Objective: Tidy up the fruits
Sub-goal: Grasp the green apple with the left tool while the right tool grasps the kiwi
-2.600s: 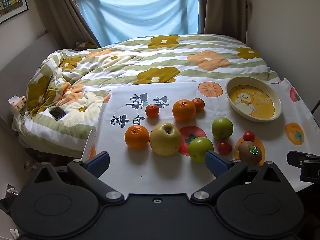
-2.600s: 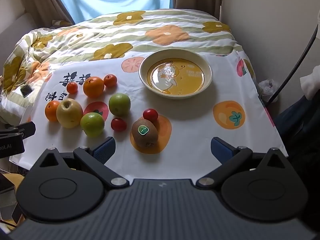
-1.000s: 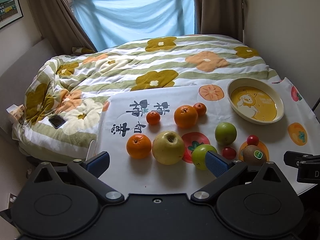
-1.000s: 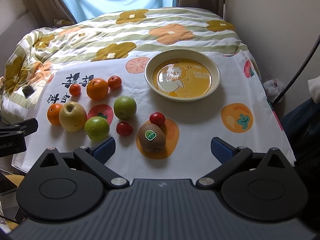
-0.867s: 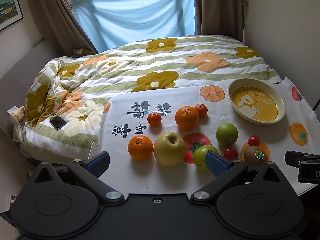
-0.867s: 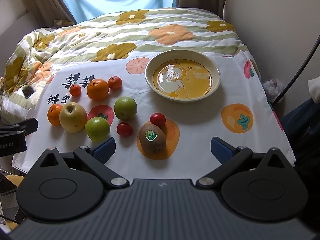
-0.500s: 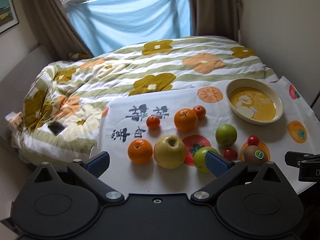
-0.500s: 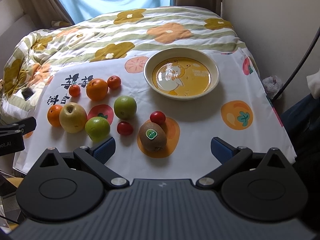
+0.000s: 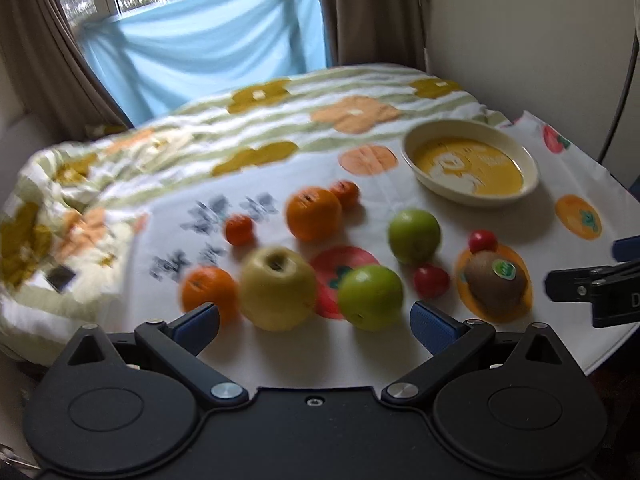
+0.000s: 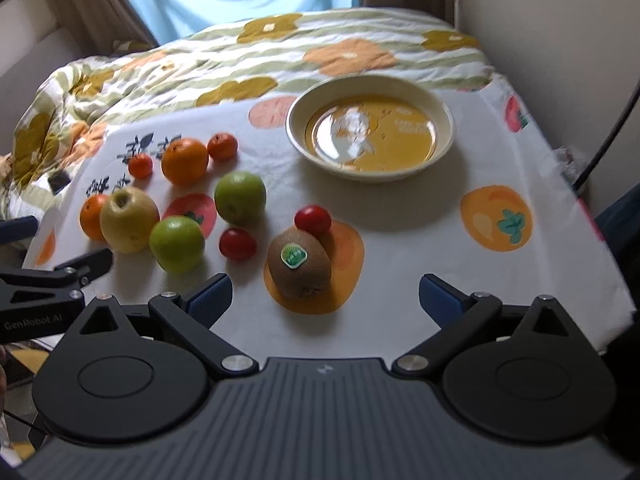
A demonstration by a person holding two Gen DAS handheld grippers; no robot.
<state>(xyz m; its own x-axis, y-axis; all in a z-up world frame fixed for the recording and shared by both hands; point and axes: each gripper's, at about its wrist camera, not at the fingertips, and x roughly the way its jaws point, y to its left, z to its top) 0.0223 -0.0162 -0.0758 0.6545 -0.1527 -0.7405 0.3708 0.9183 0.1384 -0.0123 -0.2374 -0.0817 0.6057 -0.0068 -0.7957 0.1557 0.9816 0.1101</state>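
Two hand-held grippers: both spread wide, holding nothing
kiwi [image 10: 299, 263]: on cloth near front edge, long axis lying flat, running near-right to far-left, sticker up
bowl [image 10: 443, 120]: far right, no fruit inside
right hand-held gripper [image 10: 325, 296]: low, level, kiwi just ahead between fingers
left hand-held gripper [image 9: 314, 322]: low, facing yellow apple [image 9: 277, 288] and green apple [image 9: 370, 296]

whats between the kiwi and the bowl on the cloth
In the right wrist view, one small red tomato sits just behind the kiwi, apparently touching it. Beyond it, only bare printed cloth runs up to the bowl.
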